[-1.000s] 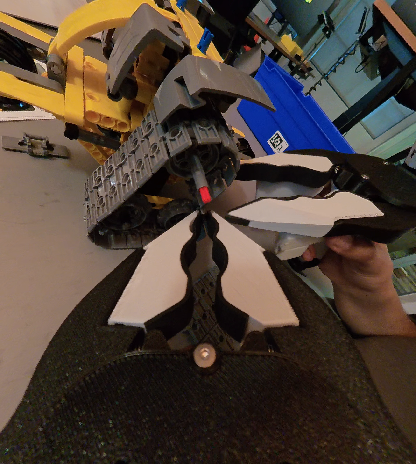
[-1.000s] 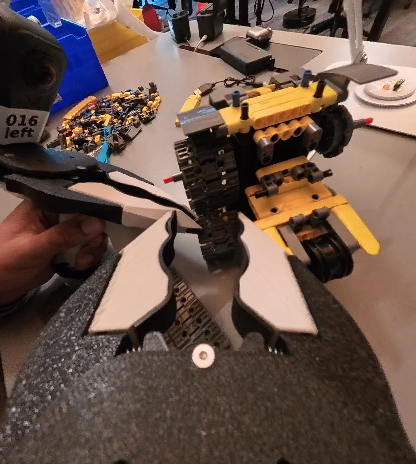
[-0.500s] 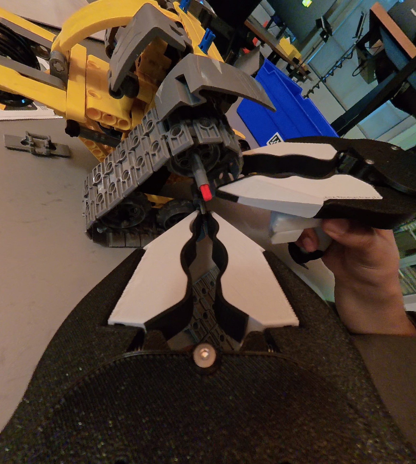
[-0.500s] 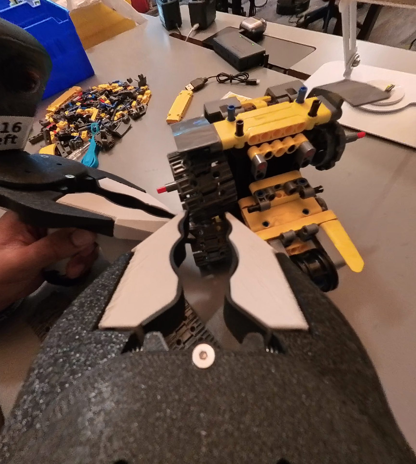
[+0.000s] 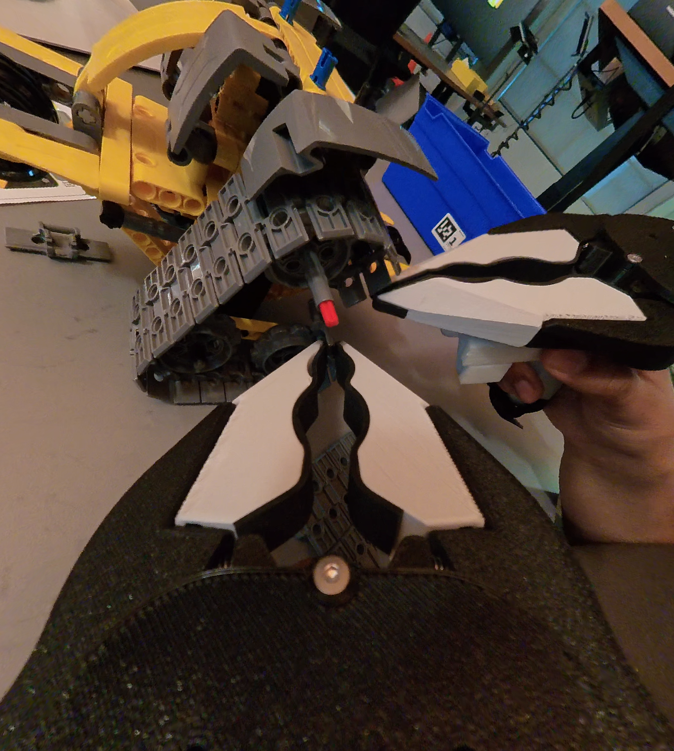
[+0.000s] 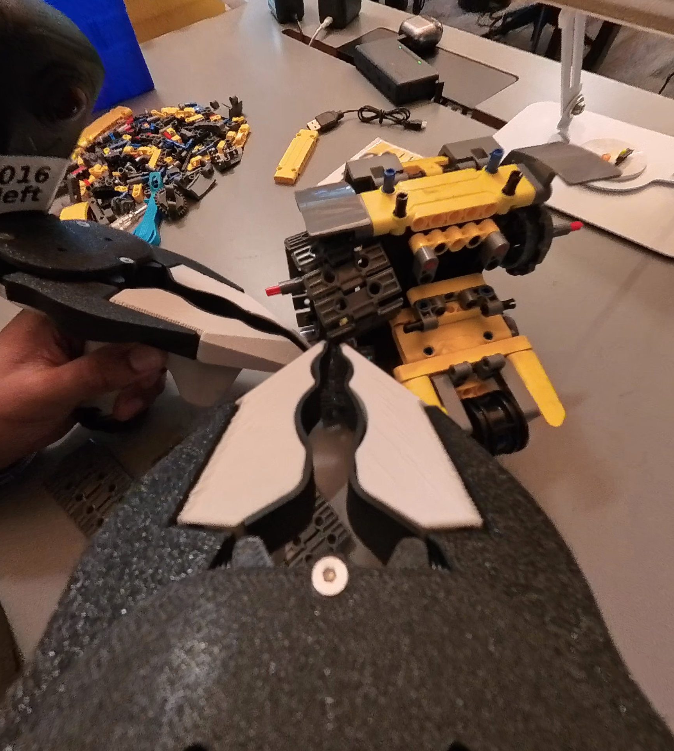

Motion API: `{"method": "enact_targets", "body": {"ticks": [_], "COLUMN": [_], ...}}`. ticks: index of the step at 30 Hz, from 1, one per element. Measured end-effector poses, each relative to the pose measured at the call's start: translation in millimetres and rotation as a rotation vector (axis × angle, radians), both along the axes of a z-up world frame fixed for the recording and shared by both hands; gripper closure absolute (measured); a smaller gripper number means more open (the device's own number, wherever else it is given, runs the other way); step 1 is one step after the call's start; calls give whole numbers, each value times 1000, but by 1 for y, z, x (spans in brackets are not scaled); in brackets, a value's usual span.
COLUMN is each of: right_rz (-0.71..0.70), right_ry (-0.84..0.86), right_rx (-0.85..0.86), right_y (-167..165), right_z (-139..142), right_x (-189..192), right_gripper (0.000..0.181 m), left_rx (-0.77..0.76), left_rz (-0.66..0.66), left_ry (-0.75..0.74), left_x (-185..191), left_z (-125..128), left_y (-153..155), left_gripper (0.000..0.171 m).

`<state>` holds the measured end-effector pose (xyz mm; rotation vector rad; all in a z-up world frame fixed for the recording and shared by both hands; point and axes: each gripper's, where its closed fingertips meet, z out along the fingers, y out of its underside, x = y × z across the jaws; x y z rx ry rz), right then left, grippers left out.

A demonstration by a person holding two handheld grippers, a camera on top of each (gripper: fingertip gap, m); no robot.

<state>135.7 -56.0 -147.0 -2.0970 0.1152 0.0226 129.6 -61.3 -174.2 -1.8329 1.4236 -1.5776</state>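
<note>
A yellow and grey brick-built tracked vehicle (image 5: 144,162) stands on the grey table (image 5: 22,406). My left gripper (image 5: 329,348) is shut on a small dark part at the vehicle's lower end. That part sits just below a grey axle with a red tip (image 5: 329,315) and beside the grey track (image 5: 213,260). My right gripper (image 6: 332,348) is shut on the lower end of the dark track (image 6: 351,292) of the vehicle (image 6: 449,203). The two grippers' tips meet at almost the same spot. The right gripper also shows in the left wrist view (image 5: 380,294), and the left gripper in the right wrist view (image 6: 298,343).
A pile of loose bricks (image 6: 156,150) with a teal tool (image 6: 150,215) lies at the back left. A blue bin (image 5: 461,174), a yellow beam (image 6: 296,154), a USB cable (image 6: 367,116), a black box (image 6: 396,73) and a white stand base (image 6: 611,211) lie behind. A loose track link (image 5: 59,244) lies on the left. My two grippers' fingertips are within a few centimetres of each other. From the left gripper's tips to the loose track link (image 5: 59,244) is close to 12 cm.
My right gripper was open around the track's end and has closed onto it, moving in closer. My left gripper has stayed shut in place.
</note>
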Motion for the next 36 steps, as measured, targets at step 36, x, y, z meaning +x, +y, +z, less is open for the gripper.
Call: {"method": "enact_targets", "body": {"ticks": [36], "right_rz": [332], "right_ry": [-300], "right_rx": [-41], "right_y": [23], "right_z": [-1], "right_x": [3], "right_gripper": [131], "left_rx": [-8], "left_rz": [20], "left_ry": [-9], "left_x": [-1], "left_z": [1], "left_y": [5], "left_gripper": [171]}}
